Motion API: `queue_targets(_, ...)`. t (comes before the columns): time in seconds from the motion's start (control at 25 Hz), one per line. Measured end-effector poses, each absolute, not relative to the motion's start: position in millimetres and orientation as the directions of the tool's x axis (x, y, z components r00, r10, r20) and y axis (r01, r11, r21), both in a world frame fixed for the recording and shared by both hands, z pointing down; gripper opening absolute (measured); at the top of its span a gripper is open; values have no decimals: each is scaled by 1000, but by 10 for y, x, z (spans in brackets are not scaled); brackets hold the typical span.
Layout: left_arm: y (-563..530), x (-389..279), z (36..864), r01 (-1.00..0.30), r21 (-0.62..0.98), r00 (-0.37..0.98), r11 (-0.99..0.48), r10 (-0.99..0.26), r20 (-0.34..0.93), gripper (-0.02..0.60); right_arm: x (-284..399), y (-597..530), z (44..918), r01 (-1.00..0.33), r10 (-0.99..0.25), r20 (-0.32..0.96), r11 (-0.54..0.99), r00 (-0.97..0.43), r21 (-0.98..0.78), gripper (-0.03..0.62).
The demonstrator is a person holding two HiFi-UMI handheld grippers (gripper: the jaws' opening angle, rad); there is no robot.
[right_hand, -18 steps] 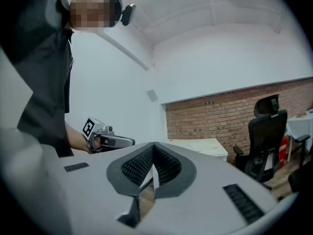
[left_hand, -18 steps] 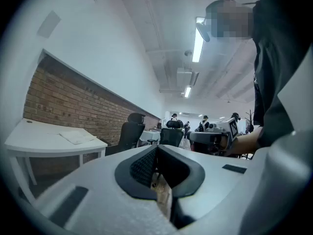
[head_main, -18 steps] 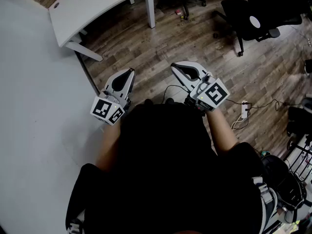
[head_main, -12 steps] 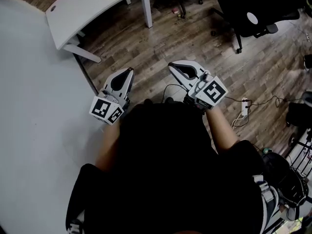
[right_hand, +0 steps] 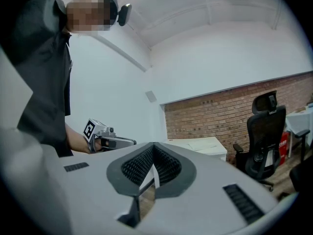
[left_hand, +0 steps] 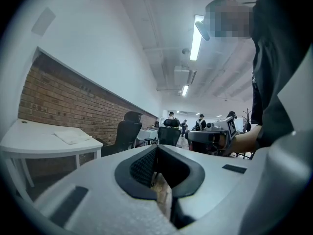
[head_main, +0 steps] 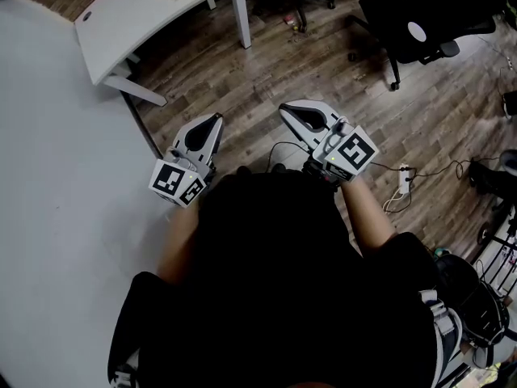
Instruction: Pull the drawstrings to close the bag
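Note:
No bag and no drawstrings show in any view. In the head view my left gripper [head_main: 212, 120] is held level in front of the person's body, shut, with nothing between its tips. My right gripper [head_main: 287, 109] is beside it to the right, also shut and empty. Both point out over the wooden floor [head_main: 323, 63]. The left gripper view looks along closed jaws [left_hand: 155, 153] into an office room, with the right gripper [left_hand: 215, 136] seen at its right. The right gripper view shows its closed jaws [right_hand: 153, 153] and the left gripper [right_hand: 128, 142] held out at its left.
A white desk [head_main: 153, 10] stands at the upper left by a pale wall [head_main: 56, 217]. Black office chairs [head_main: 420, 23] are at the upper right. A power strip with cables [head_main: 404, 183] lies on the floor at the right. A brick wall [right_hand: 230, 116] and a chair [right_hand: 261, 141] are ahead.
The whole view has shifted slightly; both grippers keep their places in front of the body and stay shut.

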State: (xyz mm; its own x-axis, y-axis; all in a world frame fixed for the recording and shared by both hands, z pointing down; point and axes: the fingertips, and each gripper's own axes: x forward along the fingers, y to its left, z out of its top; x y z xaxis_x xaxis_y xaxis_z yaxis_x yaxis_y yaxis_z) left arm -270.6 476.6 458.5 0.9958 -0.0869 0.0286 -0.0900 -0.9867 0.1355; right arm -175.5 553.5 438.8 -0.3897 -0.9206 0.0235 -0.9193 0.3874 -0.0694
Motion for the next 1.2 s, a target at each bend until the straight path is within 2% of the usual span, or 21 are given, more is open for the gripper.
queue_targets(0.2, 4790, -2617, 4562, -95, 129, 995, -987, -91, 35, 17, -1702, 5549, 4280, -911, -916, -38, 401, -399, -96, 6)
queue_targets(0.6, 4851, -2536, 4633, -112, 143, 993, -983, -106, 49, 17, -1607, 5596, 4351, -903, -909, -35, 417, -416, -106, 6)
queue_targets(1.2, 4841, -2716, 4875, -179, 203, 980, -963, -157, 118, 17, -1495, 5520, 4736, -893, -903, 35, 417, -428, -166, 7)
